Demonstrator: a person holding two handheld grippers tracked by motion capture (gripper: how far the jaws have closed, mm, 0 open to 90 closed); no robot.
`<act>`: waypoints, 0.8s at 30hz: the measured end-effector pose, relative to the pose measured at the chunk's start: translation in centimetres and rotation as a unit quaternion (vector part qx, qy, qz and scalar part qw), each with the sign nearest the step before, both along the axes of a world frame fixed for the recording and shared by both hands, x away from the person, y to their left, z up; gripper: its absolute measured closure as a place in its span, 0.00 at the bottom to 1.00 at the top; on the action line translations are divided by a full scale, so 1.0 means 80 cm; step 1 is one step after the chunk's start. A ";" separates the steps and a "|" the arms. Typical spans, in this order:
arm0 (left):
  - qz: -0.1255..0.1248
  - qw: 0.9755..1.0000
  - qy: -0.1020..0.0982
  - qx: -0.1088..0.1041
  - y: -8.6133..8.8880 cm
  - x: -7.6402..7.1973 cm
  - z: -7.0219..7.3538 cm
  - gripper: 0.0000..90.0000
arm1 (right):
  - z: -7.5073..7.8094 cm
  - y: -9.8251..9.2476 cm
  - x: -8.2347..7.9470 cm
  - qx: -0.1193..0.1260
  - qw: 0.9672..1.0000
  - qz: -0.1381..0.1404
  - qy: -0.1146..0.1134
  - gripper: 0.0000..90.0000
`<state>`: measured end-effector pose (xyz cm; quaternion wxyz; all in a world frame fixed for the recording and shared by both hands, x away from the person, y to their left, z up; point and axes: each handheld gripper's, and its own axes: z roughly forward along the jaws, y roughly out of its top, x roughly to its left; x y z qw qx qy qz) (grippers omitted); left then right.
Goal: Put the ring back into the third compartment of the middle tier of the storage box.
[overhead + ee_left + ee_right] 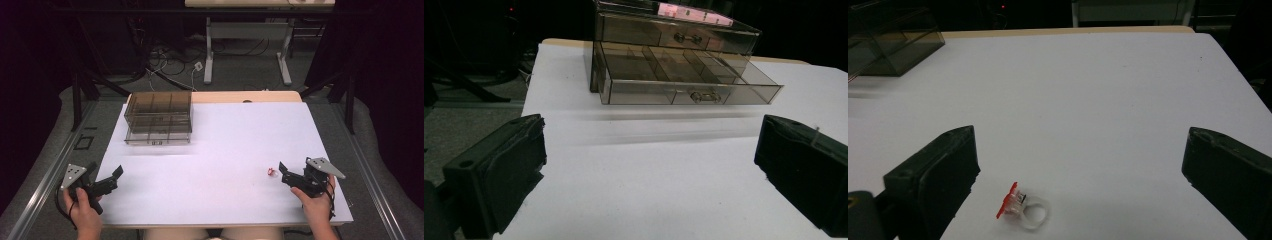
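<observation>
A small clear plastic ring with a red top [1023,207] lies on the white table, close to the left jaw of my right gripper [1080,150]. That gripper is open and holds nothing. From above, the ring [272,171] sits just left of the right gripper [295,168] near the table's front right. A smoky clear drawer box [157,117] stands at the back left. Its lower drawer [684,82] is pulled out, showing several empty compartments. My left gripper [654,150] is open, faces the box from a distance, and sits at the front left edge [106,172].
The white table top [225,150] has a wooden strip along its far edge. Beyond it are grey floor, cables and another table's legs [209,55]. Dark curtains flank both sides.
</observation>
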<state>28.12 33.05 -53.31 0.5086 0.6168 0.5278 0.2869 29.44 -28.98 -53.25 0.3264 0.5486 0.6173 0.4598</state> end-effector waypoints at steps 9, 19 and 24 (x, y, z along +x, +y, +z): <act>-0.003 1.000 0.004 0.000 0.000 0.000 -0.001 0.00 | -0.001 0.008 0.002 0.006 1.000 0.014 0.017 0.11; 0.001 1.000 0.007 -0.004 0.001 0.001 -0.002 0.00 | -0.008 0.022 0.005 -0.005 0.998 0.038 0.042 0.17; -0.001 1.000 0.009 -0.003 0.001 0.001 -0.002 0.00 | -0.011 0.028 0.006 -0.013 0.998 0.046 0.050 0.18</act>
